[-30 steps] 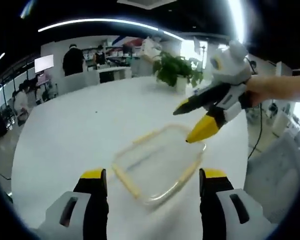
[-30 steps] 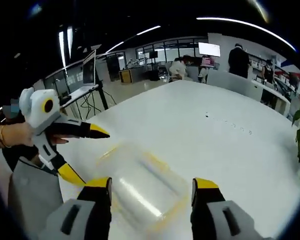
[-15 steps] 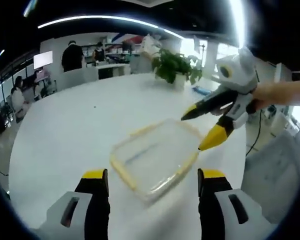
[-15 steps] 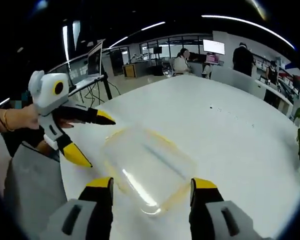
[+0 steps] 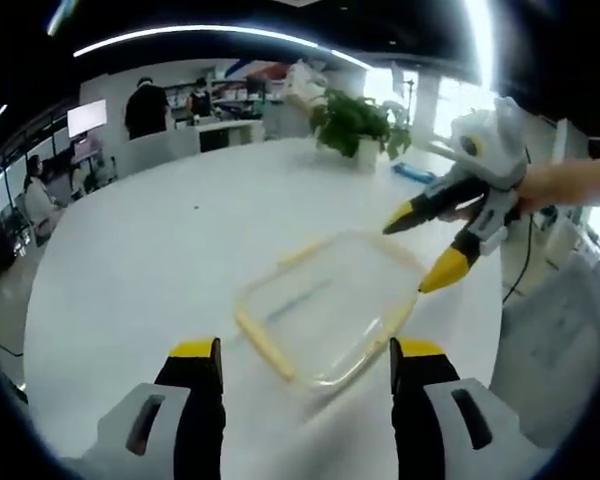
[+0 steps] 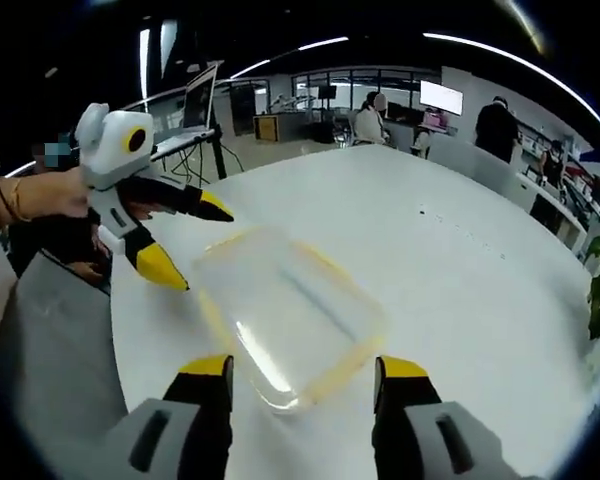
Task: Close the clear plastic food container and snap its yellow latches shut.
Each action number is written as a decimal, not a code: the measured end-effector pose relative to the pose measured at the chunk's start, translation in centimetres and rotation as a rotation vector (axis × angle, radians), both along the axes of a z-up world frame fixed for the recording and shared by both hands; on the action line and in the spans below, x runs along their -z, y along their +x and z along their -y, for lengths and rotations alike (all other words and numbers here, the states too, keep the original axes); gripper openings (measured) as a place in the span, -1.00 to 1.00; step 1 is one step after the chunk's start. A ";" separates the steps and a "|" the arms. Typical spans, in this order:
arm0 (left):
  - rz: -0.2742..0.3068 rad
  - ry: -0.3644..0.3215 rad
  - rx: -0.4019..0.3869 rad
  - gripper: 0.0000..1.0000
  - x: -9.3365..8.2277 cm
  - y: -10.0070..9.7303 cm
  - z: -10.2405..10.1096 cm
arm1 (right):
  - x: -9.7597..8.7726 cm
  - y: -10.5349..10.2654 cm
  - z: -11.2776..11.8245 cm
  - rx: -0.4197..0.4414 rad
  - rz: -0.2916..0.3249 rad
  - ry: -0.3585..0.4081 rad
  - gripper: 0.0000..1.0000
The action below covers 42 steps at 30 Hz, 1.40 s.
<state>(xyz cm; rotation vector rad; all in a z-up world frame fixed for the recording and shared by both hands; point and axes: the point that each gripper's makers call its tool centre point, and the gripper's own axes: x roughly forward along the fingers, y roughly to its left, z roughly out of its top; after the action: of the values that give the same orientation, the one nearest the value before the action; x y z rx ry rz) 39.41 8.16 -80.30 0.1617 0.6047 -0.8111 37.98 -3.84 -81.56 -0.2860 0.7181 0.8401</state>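
Observation:
The clear plastic food container [image 5: 325, 305] lies flat on the white table [image 5: 150, 260], lid on, with yellow latches [image 5: 265, 345] along its edges. I cannot tell whether they are snapped. My left gripper [image 5: 305, 360] is open, just short of the container's near edge. In the left gripper view my right gripper [image 5: 422, 245] comes in from the right, open, its yellow tips by the container's right corner. In the right gripper view the container [image 6: 285, 310] sits ahead of my open right gripper [image 6: 305, 368]. There the left gripper [image 6: 192, 240] hangs open at the container's left corner.
A potted plant [image 5: 355, 125] and a small blue item [image 5: 415, 172] stand at the table's far side. A grey chair [image 6: 50, 360] sits by the table edge, with a laptop on a stand [image 6: 195, 105] beyond it. People sit at desks in the background.
The container has stayed put. In the left gripper view the right gripper drew off the container's corner to the right. In the right gripper view the left gripper rose toward the far left corner.

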 end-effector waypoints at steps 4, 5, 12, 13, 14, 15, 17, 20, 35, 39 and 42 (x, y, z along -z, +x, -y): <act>-0.005 0.018 0.033 0.22 0.3 0.0 0.2 | 0.3 0.0 0.0 -0.007 -0.003 -0.010 0.07; -0.005 0.025 0.039 0.22 0.4 0.1 0.2 | 0.4 0.0 0.0 -0.007 -0.010 -0.007 0.07; 0.003 0.064 0.049 0.18 0.9 0.4 -0.3 | 1.1 0.1 0.0 -0.019 -0.026 -0.025 0.08; -0.001 0.059 0.051 0.17 0.9 0.5 -0.2 | 1.2 0.2 0.0 -0.021 -0.026 -0.027 0.08; -0.002 0.059 0.051 0.17 0.9 0.5 -0.2 | 1.2 0.2 -0.1 -0.021 -0.026 -0.026 0.08; -0.001 0.062 0.055 0.16 0.9 0.5 -0.1 | 1.3 0.4 -0.1 -0.021 -0.028 -0.025 0.08; 0.010 0.073 0.065 0.14 0.8 0.7 -0.1 | 1.3 0.6 -0.1 -0.021 -0.029 -0.020 0.07; -0.011 0.026 0.056 0.09 0.5 1.1 0.3 | 1.2 1.0 -0.3 -0.022 -0.025 -0.014 0.04; -0.009 0.062 0.072 0.09 0.9 3.8 -0.3 | 1.2 3.8 -1.0 -0.023 -0.032 -0.002 0.03; -0.008 0.064 0.077 0.09 0.9 4.7 -0.3 | 1.2 4.6 -1.0 -0.013 -0.031 -0.002 0.03; -0.007 0.063 0.078 0.09 0.9 5.4 -0.3 | 1.2 5.3 -1.1 -0.001 -0.030 0.000 0.03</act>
<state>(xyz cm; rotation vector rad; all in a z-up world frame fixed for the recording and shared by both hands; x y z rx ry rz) 44.82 8.51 -81.20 0.2418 0.6336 -0.8688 43.23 -2.71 -82.77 -0.2740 0.7459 0.8473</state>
